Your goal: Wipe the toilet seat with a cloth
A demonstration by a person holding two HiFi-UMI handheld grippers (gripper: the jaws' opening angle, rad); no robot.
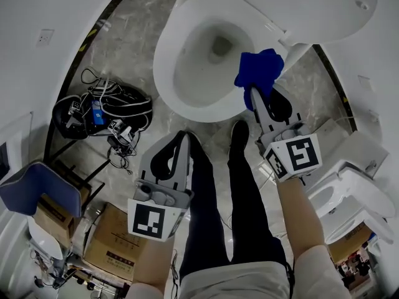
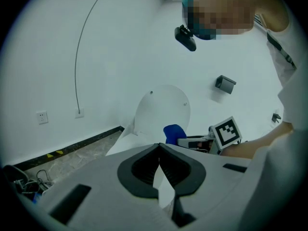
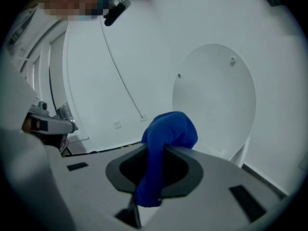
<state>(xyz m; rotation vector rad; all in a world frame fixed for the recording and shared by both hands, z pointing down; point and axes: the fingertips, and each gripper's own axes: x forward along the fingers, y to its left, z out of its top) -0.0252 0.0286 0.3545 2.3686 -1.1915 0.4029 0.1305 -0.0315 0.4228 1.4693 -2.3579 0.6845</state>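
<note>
The white toilet seat [image 1: 167,67] rings the open bowl, and its lid [image 1: 299,5] stands raised behind. My right gripper [image 1: 254,92] is shut on a blue cloth [image 1: 259,72], which hangs bunched over the seat's near right rim. In the right gripper view the cloth [image 3: 168,134] is pinched between the jaws, with the lid [image 3: 216,95] beyond. My left gripper [image 1: 185,134] hovers over the floor just in front of the bowl, jaws closed with nothing between them. In the left gripper view, this left gripper [image 2: 159,146] points toward the lid [image 2: 161,110] and the cloth [image 2: 174,133].
A tangle of cables and small devices [image 1: 103,111] lies on the marble floor at left. Cardboard boxes [image 1: 115,232] and a blue chair [image 1: 31,189] stand at lower left. More white ceramic fixtures [image 1: 349,192] crowd the right. The person's shoes [image 1: 239,132] are before the bowl.
</note>
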